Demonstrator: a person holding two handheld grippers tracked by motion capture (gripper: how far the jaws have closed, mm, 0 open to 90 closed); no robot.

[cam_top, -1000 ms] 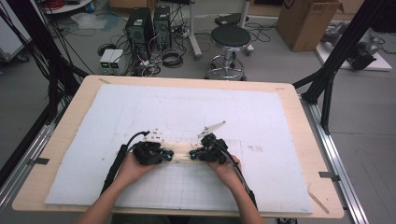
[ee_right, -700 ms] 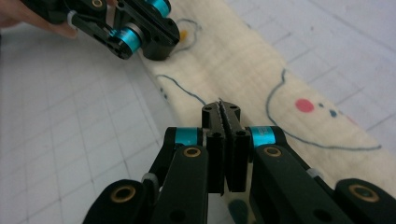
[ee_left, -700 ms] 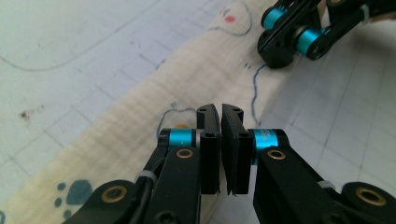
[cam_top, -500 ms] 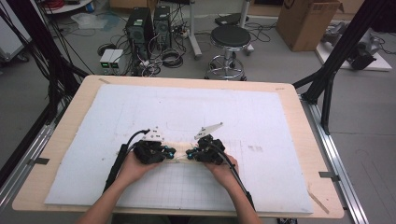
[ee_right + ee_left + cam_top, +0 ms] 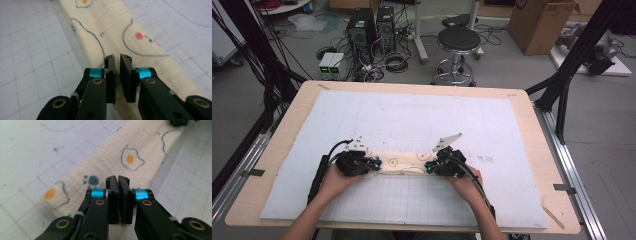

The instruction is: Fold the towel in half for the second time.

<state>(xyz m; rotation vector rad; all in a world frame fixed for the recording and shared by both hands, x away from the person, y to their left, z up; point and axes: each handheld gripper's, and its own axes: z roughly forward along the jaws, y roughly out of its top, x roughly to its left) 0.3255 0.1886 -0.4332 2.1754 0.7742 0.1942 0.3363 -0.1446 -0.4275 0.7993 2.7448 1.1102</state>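
In the high view a narrow cream cloth [image 5: 404, 164] printed with small egg shapes lies stretched flat across the lower middle of the frame, on the white gridded mat [image 5: 422, 120] that covers the wooden counter [image 5: 292, 120]. The left gripper [image 5: 373, 165] sits at the cloth's left end and the right gripper [image 5: 428, 167] at its right end, each held by a hand coming up from the bottom edge. In the left gripper view the fingers [image 5: 112, 195] stand pressed together at the lower centre, with the cloth running from the lower left to the upper right beneath them; whether a fold is pinched I cannot tell. In the right gripper view the fingers [image 5: 110, 77] have just been opening and show a narrow gap with nothing seen in it, above the cloth that runs from the top centre down to the lower right.
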